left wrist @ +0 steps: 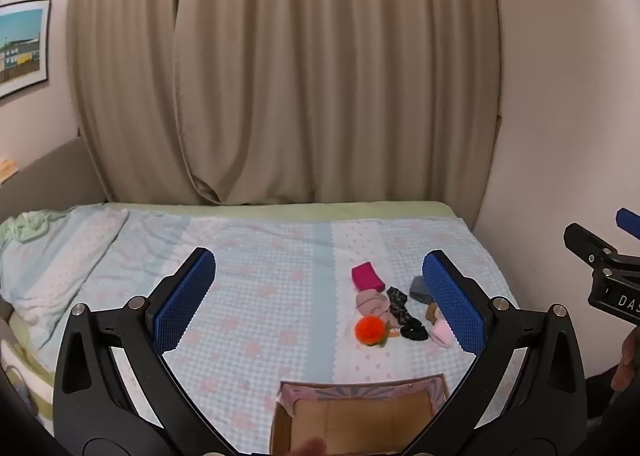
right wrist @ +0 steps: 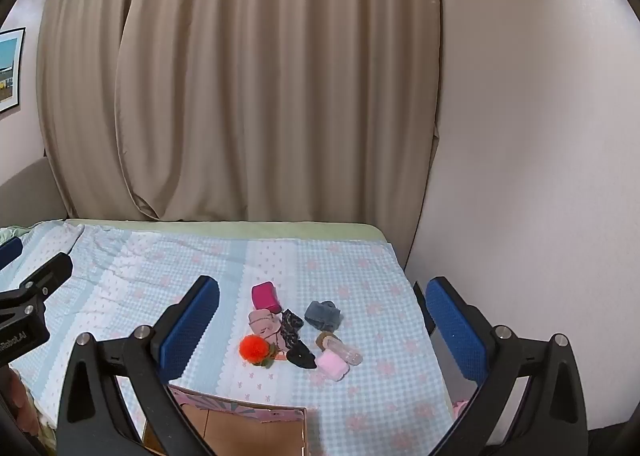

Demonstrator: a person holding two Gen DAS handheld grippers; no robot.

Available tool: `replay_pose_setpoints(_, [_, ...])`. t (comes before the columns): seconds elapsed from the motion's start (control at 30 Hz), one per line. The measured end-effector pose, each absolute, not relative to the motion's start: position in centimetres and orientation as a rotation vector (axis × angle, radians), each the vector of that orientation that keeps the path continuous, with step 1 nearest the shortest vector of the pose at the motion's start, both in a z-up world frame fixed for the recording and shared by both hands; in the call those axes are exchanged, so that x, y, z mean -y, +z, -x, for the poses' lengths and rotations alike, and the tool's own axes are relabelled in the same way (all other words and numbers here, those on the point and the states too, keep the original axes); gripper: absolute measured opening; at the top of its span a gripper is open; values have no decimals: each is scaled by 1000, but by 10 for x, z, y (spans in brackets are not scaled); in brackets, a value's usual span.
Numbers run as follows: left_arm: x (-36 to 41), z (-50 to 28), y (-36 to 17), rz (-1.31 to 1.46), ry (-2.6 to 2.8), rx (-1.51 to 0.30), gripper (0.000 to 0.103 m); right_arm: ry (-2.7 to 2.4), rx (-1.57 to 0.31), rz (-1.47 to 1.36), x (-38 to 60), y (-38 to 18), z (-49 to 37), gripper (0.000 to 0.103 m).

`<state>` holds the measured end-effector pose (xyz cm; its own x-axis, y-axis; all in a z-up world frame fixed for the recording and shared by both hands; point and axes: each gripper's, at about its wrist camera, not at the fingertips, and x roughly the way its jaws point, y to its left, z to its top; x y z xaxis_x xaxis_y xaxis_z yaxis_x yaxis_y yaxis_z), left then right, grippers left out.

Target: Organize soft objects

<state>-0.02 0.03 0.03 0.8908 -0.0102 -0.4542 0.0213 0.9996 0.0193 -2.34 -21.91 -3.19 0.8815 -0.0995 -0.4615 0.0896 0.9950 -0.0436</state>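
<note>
A small pile of soft things lies on the bed: a magenta pouch point(left wrist: 365, 276) point(right wrist: 264, 296), a pale pink cloth point(left wrist: 372, 303) point(right wrist: 262, 321), an orange pompom point(left wrist: 369, 330) point(right wrist: 253, 349), a black scrunchie point(left wrist: 413, 332) point(right wrist: 301, 355), a grey fuzzy piece point(right wrist: 323, 314) point(left wrist: 418, 288) and a light pink item point(right wrist: 332, 364) point(left wrist: 441, 334). An open cardboard box point(left wrist: 360, 416) point(right wrist: 248, 430) sits nearest me. My left gripper point(left wrist: 320, 300) is open and empty above the bed. My right gripper point(right wrist: 322, 328) is open and empty, above the pile.
The bed point(left wrist: 260, 256) has a light blue checked cover, rumpled at the left. Beige curtains point(left wrist: 280, 75) hang behind it and a white wall point(right wrist: 520, 175) bounds its right edge. A framed picture point(left wrist: 22, 47) hangs at the left.
</note>
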Motion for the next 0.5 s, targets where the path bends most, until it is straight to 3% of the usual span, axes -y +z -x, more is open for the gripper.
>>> replay_pose_setpoints(0.5, [-5, -4, -4, -11, 3, -458, 103, -100, -486, 32, 215, -28, 20, 103])
